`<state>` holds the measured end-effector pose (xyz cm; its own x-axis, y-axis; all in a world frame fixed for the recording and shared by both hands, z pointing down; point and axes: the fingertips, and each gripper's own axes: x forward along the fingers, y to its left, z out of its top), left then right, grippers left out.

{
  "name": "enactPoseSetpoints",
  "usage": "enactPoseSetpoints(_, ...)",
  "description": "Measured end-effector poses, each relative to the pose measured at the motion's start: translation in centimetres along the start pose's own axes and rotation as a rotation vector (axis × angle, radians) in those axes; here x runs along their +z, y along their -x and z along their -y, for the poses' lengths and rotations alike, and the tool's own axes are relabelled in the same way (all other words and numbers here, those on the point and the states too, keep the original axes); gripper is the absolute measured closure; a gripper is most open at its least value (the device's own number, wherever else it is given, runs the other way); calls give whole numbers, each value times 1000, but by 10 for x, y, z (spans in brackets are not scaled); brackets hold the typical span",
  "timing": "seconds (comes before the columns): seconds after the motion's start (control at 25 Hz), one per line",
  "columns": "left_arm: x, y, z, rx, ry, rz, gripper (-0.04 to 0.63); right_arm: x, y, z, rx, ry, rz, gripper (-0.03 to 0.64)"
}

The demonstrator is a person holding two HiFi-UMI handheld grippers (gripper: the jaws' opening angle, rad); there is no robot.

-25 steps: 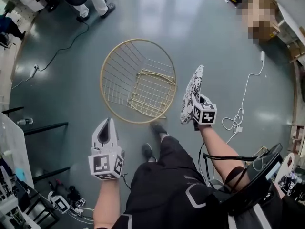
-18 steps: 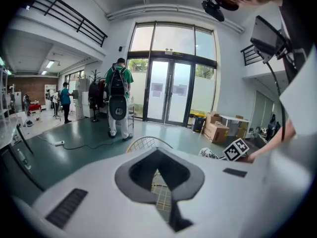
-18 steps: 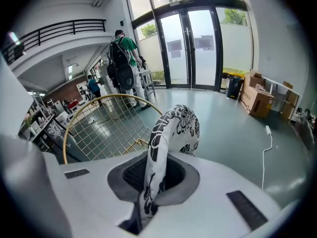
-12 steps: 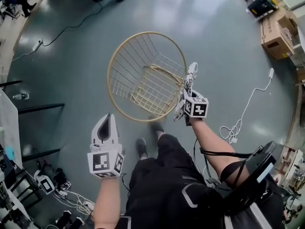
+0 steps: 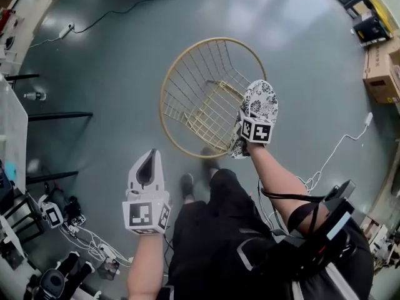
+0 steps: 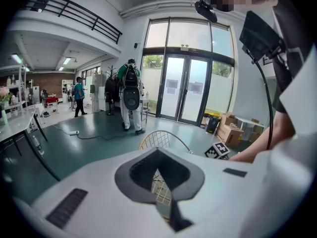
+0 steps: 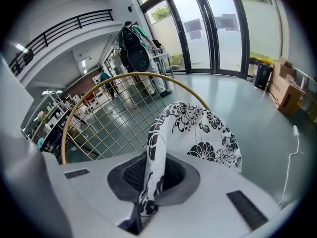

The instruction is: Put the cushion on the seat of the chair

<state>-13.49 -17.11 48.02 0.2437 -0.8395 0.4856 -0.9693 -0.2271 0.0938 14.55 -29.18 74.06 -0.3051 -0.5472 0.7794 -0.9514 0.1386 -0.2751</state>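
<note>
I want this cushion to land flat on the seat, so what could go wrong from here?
The right gripper pinches only one edge of the cushion, which curls over, so it may land creased. It also hovers over the rim of the chair, not its seat, so releasing now could drop it off the side.

No legible txt, nos. or brands (just b/w square codes on marker cubes (image 5: 147,216))
</note>
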Motion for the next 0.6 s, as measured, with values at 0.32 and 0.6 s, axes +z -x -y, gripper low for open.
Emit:
enactPoseSetpoints(0.32,1,-8,-14,53,23,-11,588,14,-56,-16,16,-38,-37,597)
enactPoseSetpoints(0.6,-3,-6,-21,71,23,-27,588,17,-97,-38,55,-42,-66,595)
